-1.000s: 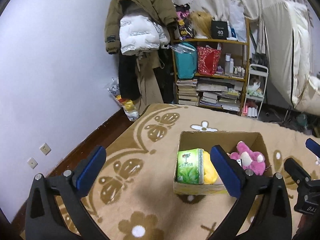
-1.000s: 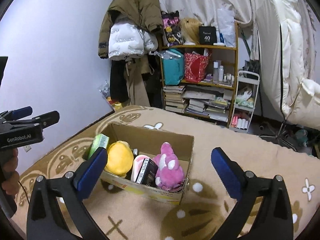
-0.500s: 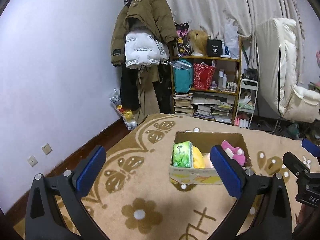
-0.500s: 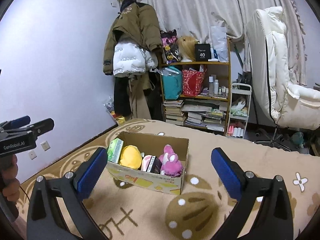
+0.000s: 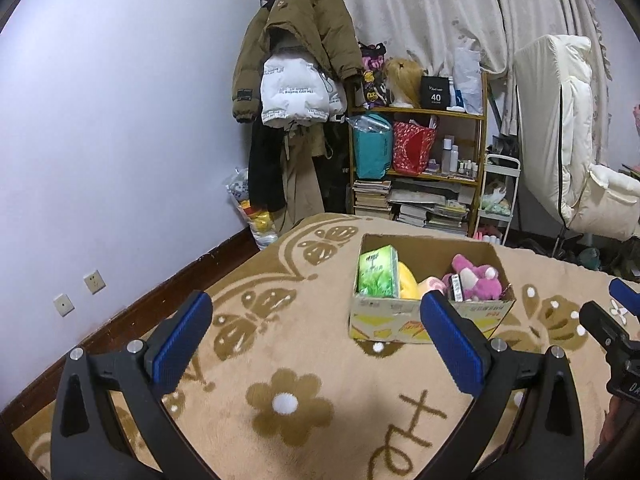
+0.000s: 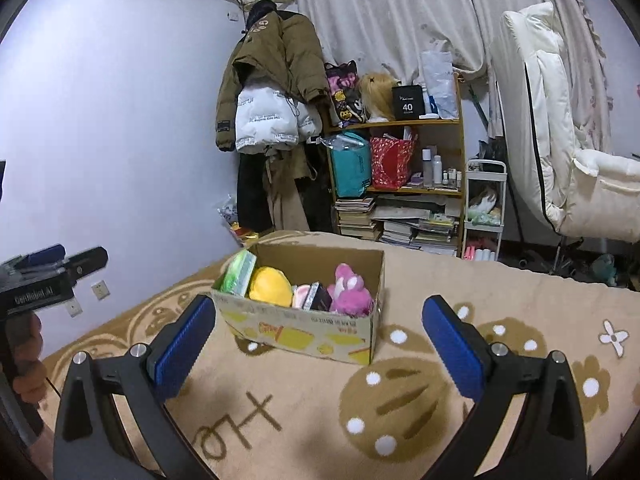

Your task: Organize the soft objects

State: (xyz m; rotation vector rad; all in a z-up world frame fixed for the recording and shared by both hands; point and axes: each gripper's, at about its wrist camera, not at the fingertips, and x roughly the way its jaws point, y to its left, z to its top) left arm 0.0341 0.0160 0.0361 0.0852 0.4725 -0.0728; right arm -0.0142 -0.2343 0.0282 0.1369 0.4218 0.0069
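Note:
A cardboard box stands on the tan blanket. It holds a green tissue pack, a yellow plush, a pink plush and a small dark box. My left gripper is open and empty, held back from the box's near left side. My right gripper is open and empty, in front of the box. The right gripper's tips show at the right edge of the left wrist view.
The tan flower-patterned blanket covers a bed. Behind stand a shelf of books and bags, hanging coats, a white chair and wall sockets.
Both grippers have pulled back and up from the box, which now looks smaller and farther. Both stay open and empty.

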